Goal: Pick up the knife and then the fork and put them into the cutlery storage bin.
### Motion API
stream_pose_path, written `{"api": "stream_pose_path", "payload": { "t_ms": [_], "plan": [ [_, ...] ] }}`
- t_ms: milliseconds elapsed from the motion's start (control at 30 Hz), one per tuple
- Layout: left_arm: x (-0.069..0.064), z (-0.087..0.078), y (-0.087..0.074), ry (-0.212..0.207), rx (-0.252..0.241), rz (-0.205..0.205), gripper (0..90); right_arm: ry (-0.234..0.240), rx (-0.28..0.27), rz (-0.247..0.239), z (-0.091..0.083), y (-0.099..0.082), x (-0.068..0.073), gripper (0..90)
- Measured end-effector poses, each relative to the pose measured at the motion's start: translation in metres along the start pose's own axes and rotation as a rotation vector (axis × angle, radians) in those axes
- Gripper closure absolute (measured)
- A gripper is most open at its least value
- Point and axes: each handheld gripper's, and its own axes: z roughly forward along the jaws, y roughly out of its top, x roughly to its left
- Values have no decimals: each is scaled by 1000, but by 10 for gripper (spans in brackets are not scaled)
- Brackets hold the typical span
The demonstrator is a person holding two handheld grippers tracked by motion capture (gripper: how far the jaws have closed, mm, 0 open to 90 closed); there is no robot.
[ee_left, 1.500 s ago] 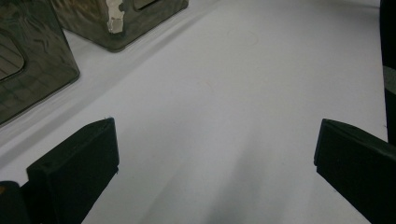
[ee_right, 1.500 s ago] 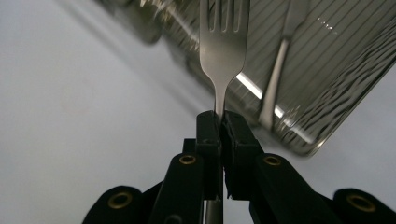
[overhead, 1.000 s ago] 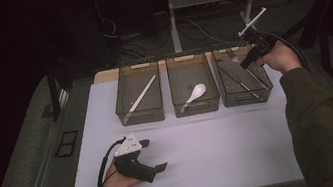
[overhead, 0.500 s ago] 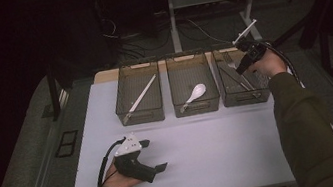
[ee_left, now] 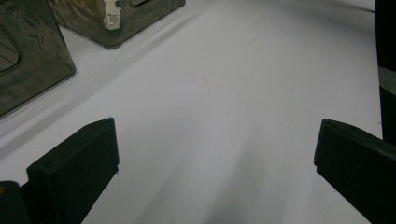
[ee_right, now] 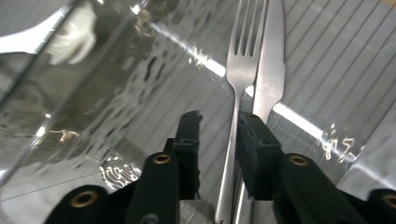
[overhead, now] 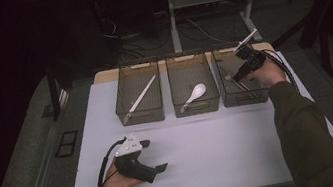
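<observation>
Between the right tool's [ee_right: 217,128] just-opened jaws lies the fork [ee_right: 236,93], beside a knife [ee_right: 270,70].

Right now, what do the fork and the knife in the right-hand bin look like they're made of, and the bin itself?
The fork and knife look like polished metal, probably stainless steel: silvery with bright mirror glints. The bin looks like smoky, see-through plastic, glossy: its wall shows wavy reflections and the table shows through, though tinted acrylic or similar can't be told apart.

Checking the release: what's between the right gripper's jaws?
In the right gripper view, the fork handle runs between the right gripper jaws, beside a knife.
</observation>
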Motion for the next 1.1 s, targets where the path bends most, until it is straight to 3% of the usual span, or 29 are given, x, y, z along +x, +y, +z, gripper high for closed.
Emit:
{"api": "stream_pose_path", "payload": {
  "t_ms": [200, 433, 767, 867, 1100],
  "plan": [
    [0, 0, 0, 2, 2, 1, 0, 23, -105, 3, -17, -13, 3, 570],
    [-1, 0, 0, 5, 5, 7, 0, 36, -224, -34, -38, -38, 11, 465],
    [-1, 1, 0, 3, 12, 11, 0, 87, -326, -48, -58, -79, 25, 339],
    [-1, 1, 0, 3, 12, 12, 0, 71, -344, -65, -62, -91, 33, 309],
    [-1, 1, 0, 4, 12, 8, 0, 87, -411, -67, -68, -118, 48, 233]
  ]
}}
